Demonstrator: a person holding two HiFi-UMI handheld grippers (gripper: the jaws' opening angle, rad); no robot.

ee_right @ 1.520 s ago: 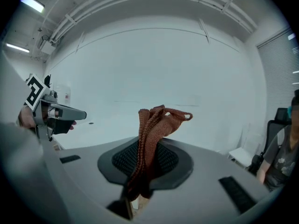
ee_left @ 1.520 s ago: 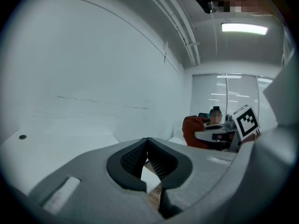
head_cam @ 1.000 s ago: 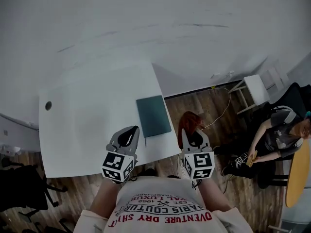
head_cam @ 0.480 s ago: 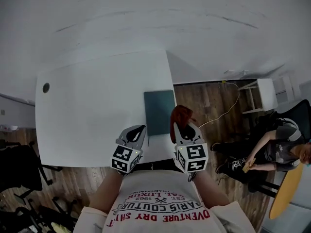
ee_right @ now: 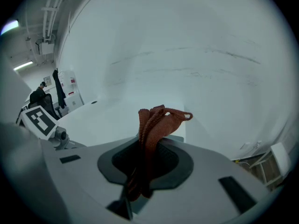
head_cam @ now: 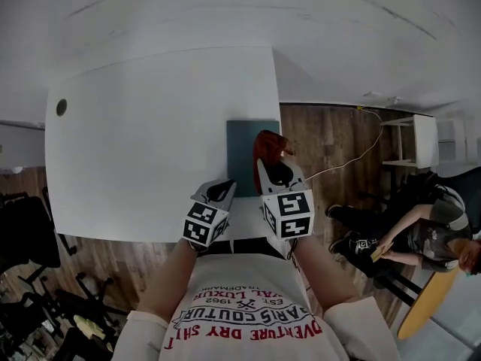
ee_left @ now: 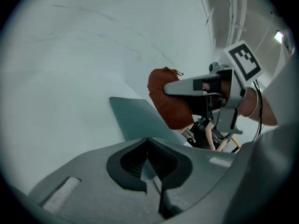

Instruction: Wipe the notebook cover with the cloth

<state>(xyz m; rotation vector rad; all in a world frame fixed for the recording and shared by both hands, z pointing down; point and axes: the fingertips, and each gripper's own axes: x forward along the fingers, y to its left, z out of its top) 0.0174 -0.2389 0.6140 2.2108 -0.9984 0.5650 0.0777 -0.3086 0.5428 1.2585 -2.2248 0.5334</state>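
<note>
Your right hand-held gripper (head_cam: pixel 273 170) pinches the red cloth (head_cam: pixel 267 146) above the notebook (head_cam: pixel 241 150), which lies lengthwise near-to-far at the desk (head_cam: pixel 143 126)'s right edge, while your left hand-held gripper (head_cam: pixel 219 192) is closed and empty.

Your cloth (head_cam: pixel 269 147) and right gripper (head_cam: pixel 273 175) cover the notebook's (head_cam: pixel 242 153) near right corner in the head view. In the left gripper view, your left gripper (ee_left: pixel 149 160) hides its near end. Cloth touching the notebook? Can't tell.
</note>
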